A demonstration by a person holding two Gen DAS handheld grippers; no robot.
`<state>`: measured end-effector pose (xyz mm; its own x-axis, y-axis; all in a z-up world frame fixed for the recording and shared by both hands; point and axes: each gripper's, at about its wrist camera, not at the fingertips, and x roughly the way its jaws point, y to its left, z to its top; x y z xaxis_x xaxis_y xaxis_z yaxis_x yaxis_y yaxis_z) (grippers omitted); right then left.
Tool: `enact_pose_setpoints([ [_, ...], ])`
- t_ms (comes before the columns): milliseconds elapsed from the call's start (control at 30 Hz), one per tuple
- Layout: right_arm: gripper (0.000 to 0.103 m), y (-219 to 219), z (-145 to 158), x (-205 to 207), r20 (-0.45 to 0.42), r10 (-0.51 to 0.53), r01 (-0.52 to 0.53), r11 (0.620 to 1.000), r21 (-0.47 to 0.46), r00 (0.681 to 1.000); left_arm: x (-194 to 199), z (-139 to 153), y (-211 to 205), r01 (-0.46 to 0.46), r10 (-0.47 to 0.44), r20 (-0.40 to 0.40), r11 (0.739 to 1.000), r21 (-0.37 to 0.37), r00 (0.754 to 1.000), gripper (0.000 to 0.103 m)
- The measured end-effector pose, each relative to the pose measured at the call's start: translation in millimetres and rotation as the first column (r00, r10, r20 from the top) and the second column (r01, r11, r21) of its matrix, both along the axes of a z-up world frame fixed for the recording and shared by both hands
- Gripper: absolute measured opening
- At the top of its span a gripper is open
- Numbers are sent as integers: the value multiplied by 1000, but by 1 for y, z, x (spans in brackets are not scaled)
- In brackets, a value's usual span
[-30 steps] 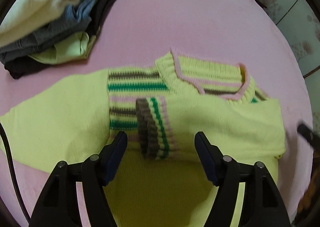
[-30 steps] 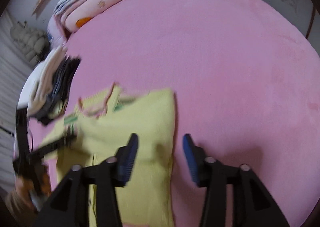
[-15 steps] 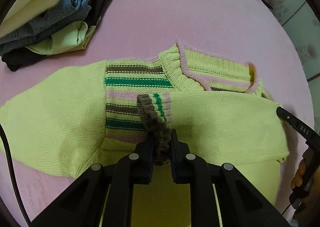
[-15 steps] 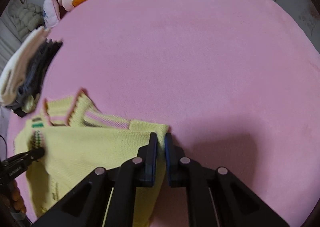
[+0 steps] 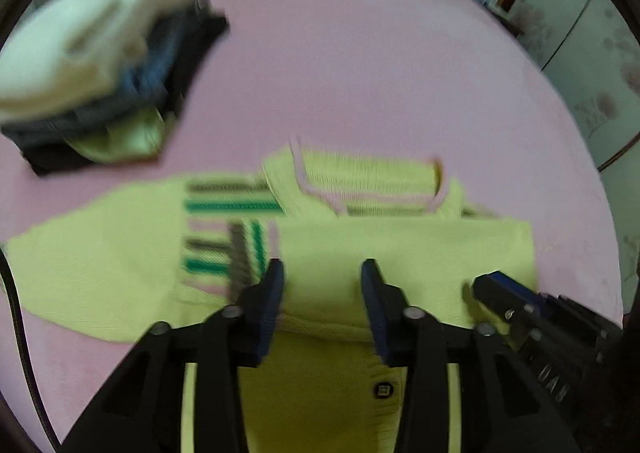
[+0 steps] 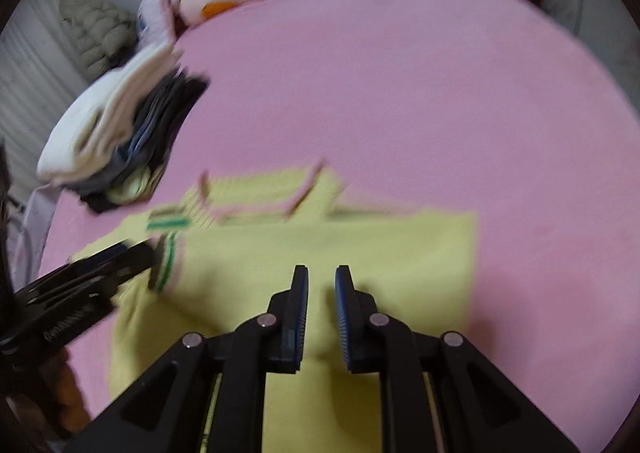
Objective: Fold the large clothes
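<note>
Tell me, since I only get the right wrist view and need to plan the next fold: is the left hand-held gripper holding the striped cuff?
Observer: No. The left hand-held gripper is open with nothing between its fingers. The striped cuff lies on the sweater beside it.
Operator: And the other sleeve?
Observer: The other sleeve lies spread sideways on the pink bed, not folded in.
Operator: Anything on the sweater's lower part?
Observer: A small black square tag shows there.
</note>
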<state>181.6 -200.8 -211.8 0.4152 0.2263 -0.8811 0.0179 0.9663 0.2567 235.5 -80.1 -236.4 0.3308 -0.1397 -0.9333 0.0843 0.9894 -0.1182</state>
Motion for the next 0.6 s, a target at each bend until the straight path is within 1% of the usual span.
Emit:
enact_pose_setpoints([
  [67,12,-1,-13,0,-34,-35,33,999,-43,999,5,-17,6,-42,45,-48,997,61,998,24],
  [100,11,-11,-16,-6,-40,-68,65,995,-70,997,8,-22,13,-77,80,-55,995,63,995,19],
  [133,3,-20,-18,-9,-40,-98,94,991,-91,994,10,-24,22,-106,108,-55,994,33,993,18],
  [167,0,-28,-20,-11,-44,-110,106,990,-89,993,10,-25,27,-121,121,-56,993,4,991,15],
  [200,0,-41,-22,-16,-51,-117,113,990,-79,992,10,-26,30,-120,120,-56,993,-2,991,14],
  [233,0,-46,-24,-19,-55,-123,117,989,-95,991,10,-27,29,-108,108,-54,994,-1,993,13],
  [267,0,-50,-27,-21,-56,-123,116,986,-119,991,10,-27,27,-90,90,-48,996,6,995,13],
  [300,0,-54,-29,-23,-59,-117,109,987,-115,991,10,-27,23,-69,70,-40,997,23,997,13],
  [367,0,-57,-29,-23,-68,-111,103,989,-108,991,12,-25,13,-37,39,-36,998,57,999,13],
  [433,0,-51,-26,-18,-78,-103,93,988,-123,992,10,-19,9,-21,24,-45,998,57,999,14],
  [467,0,-49,-22,-16,-77,-102,92,988,-122,992,10,-15,7,-17,20,-54,998,55,998,17],
  [533,0,-40,-11,-17,-59,-104,98,989,-108,993,8,-3,9,-14,16,-54,999,37,998,26],
  [567,0,-36,-4,-20,-46,-103,98,990,-103,994,6,6,12,-16,17,-41,1000,24,999,37],
  [600,1,-29,5,-21,-34,-95,92,991,-97,995,3,16,16,-20,20,-23,1000,17,1000,52],
])
